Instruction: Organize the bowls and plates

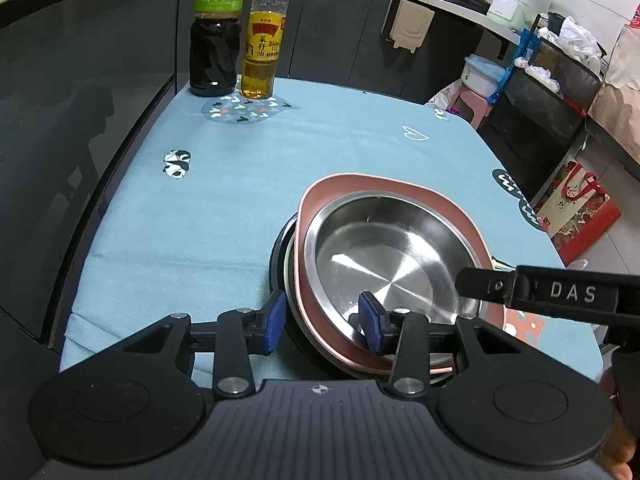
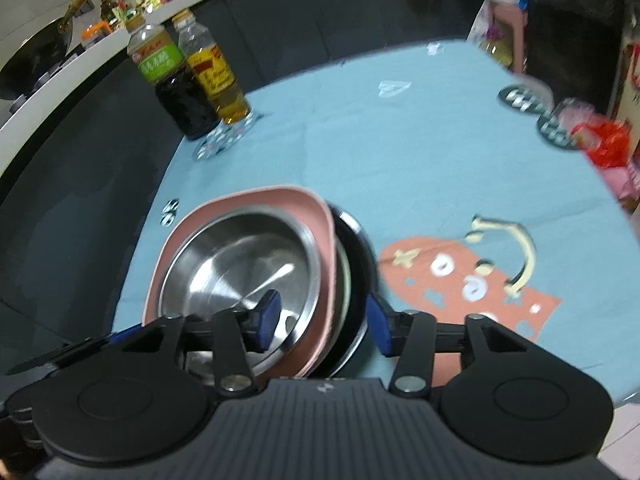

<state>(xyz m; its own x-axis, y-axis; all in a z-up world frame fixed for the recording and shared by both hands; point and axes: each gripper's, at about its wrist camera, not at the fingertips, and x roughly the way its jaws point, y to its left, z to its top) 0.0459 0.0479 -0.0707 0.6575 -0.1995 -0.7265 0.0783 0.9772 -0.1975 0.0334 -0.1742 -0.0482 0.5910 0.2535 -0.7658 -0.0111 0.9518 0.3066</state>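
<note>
A steel plate (image 1: 384,264) lies in a pink plate (image 1: 360,188), stacked on a pale dish and a black dish (image 1: 280,256) on the blue tablecloth (image 1: 240,180). My left gripper (image 1: 322,324) straddles the stack's near left rim, one blue pad outside the black dish and one inside the steel plate; the pads do not press. My right gripper (image 2: 324,322) straddles the right rim of the same stack, steel plate (image 2: 240,264), pink plate (image 2: 256,196) and black dish (image 2: 360,248), with its jaws wide and gaps at both pads. Its finger (image 1: 520,288) reaches in from the right.
A dark vinegar bottle (image 1: 214,40) and a yellow oil bottle (image 1: 264,40) stand at the table's far left corner. The left table edge drops to dark cabinets. A red gift bag (image 1: 576,212) and a pink stool (image 1: 472,104) stand on the floor to the right.
</note>
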